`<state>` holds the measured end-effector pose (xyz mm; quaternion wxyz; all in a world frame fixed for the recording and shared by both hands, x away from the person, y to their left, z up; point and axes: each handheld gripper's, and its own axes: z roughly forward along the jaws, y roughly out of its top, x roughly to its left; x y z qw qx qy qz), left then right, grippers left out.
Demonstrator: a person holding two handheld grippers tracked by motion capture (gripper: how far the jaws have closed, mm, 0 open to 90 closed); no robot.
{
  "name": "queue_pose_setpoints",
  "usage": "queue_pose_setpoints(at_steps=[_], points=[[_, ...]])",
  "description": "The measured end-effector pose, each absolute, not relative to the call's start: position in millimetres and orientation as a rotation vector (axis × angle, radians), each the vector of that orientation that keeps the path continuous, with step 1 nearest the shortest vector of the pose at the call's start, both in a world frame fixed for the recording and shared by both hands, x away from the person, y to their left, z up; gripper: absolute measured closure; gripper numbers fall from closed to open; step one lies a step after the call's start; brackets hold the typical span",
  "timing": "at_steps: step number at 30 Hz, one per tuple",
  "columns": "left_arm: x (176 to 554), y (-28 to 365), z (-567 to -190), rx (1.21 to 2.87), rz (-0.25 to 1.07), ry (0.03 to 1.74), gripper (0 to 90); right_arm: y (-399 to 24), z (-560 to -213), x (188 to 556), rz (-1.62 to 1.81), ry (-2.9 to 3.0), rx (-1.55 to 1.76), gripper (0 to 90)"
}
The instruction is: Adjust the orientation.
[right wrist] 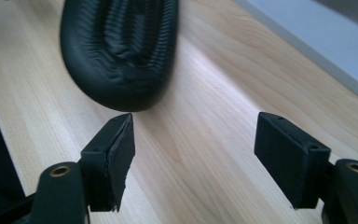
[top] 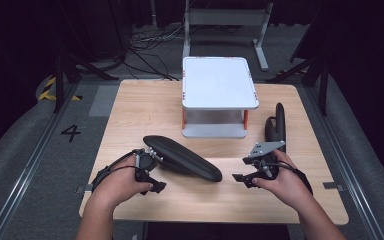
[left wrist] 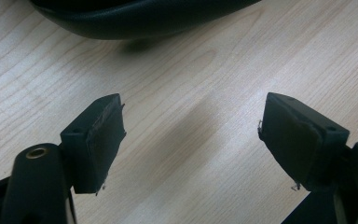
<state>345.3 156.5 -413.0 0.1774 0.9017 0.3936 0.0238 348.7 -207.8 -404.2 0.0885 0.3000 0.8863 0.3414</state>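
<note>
We see a wooden worktop of light colour. Toward its far edge stands a small white stand with a flat top, orange legs and a grey base plate below. Behind the worktop, on the grey floor, there is a bundle of black cables and the grey metal frame of some support. At the left side we find the number 4 marked on the floor, and farther back a piece of yellow and black tape.
</note>
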Motion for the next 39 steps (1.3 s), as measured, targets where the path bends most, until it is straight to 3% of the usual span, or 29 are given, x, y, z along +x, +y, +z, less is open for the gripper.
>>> queue_pose_setpoints(at_steps=[19,31,39], points=[[349,160,-417,2.547,0.066,1.131,22.5,-145,-425,347,0.978,2.733,0.65,28.1],[350,160,-420,2.548,0.058,1.141,22.4,-130,-434,351,0.958,2.719,0.583,25.0],[351,161,-421,2.548,0.056,1.15,22.5,-131,-436,354,0.952,2.706,0.581,33.1]])
